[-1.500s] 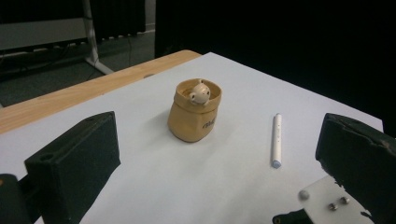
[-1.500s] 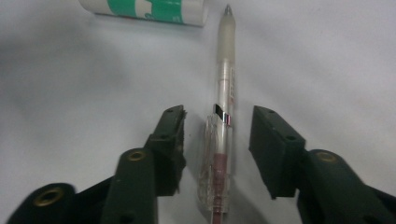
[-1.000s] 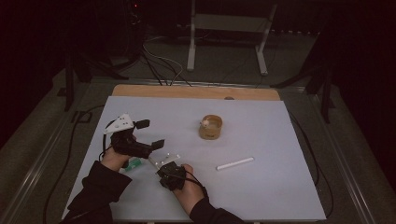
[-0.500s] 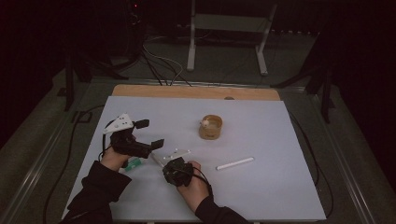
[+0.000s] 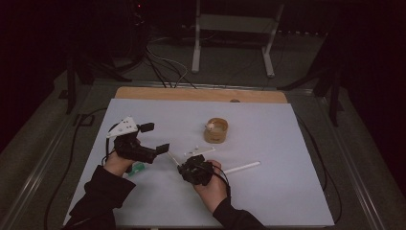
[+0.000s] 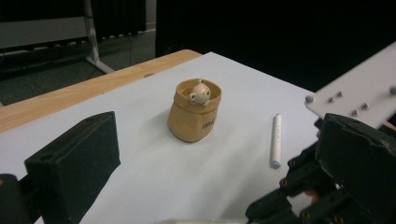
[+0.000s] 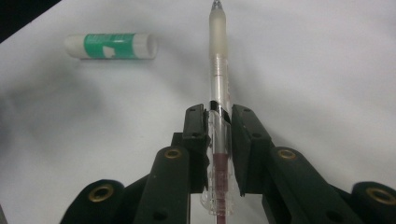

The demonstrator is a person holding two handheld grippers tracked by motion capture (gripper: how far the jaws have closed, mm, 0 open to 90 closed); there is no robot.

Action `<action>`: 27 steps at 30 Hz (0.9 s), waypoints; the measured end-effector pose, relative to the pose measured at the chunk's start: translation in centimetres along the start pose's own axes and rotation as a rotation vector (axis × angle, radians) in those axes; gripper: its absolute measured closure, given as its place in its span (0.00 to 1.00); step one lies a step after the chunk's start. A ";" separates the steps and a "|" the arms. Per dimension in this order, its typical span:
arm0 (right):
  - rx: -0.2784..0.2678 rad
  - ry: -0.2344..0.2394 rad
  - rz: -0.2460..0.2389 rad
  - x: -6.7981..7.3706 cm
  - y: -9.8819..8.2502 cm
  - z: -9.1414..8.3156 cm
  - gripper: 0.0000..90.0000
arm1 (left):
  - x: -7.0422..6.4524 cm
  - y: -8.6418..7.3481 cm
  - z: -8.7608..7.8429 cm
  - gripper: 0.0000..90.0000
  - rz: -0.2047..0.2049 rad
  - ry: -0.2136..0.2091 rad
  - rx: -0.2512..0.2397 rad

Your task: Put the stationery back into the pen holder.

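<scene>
My right gripper [image 7: 218, 116] is shut on a clear pen [image 7: 217, 37] with red ink, whose rubber-sleeved tip points away from me over the white table sheet. In the high view the right gripper [image 5: 187, 167] sits at front centre, and the pen [image 5: 173, 159] sticks out to its upper left, toward the left gripper [image 5: 155, 138]. The left gripper's jaws stand wide apart with nothing between them. In the left gripper view they [image 6: 215, 163] frame a tan pen pot [image 6: 194, 116] with a small white figure inside.
A green-and-white glue stick [image 7: 110, 45] lies on the sheet [image 5: 287, 191] below the left hand [image 5: 136, 167]. A white pen [image 5: 242, 167] lies right of the right hand, small white pieces [image 5: 198, 151] just behind it. The tan pot [image 5: 216, 130] stands mid-table. A wooden edge [image 5: 201, 94] runs along the back.
The right hand has moved right and away from the front edge, rising a little, with the pen still in its jaws. The left hand has stayed where it was.
</scene>
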State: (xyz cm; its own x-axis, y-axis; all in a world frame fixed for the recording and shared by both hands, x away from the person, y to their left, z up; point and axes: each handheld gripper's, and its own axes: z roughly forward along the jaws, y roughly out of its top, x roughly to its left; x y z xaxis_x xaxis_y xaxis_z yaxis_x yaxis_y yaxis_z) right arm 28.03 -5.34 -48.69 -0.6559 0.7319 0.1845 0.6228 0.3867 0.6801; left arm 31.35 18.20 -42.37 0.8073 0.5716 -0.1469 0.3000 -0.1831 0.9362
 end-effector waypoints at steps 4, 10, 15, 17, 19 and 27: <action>-0.024 0.013 0.022 -1.1 -0.2 -1.1 0.85 | -0.4 0.1 0.3 0.00 0.001 -0.016 0.004; -0.060 0.015 0.032 -2.3 -0.4 -2.5 0.85 | -1.2 0.2 0.9 0.00 -0.001 -0.040 0.010; -0.080 0.020 0.051 -3.1 -0.7 -3.6 0.85 | -1.6 0.3 1.1 0.00 -0.006 -0.050 0.011; -0.090 0.021 0.057 -3.3 -0.8 -4.1 0.85 | -1.6 0.3 1.2 0.00 -0.011 -0.050 0.013; -0.095 0.023 0.057 -3.5 -0.9 -4.3 0.85 | -1.7 0.3 1.3 0.00 -0.013 -0.051 0.011; -0.141 0.055 0.076 -4.6 -1.8 -6.5 0.85 | -2.1 0.2 1.8 0.00 -0.039 -0.074 0.008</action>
State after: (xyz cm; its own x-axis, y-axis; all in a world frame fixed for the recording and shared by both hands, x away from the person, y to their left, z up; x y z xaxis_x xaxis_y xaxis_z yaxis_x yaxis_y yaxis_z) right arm 27.15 -13.09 -46.13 -0.6337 0.7229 0.2755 0.6082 0.2455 0.7548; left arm 30.60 15.54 -42.47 0.8301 0.5179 -0.2065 0.3356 -0.1684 0.9268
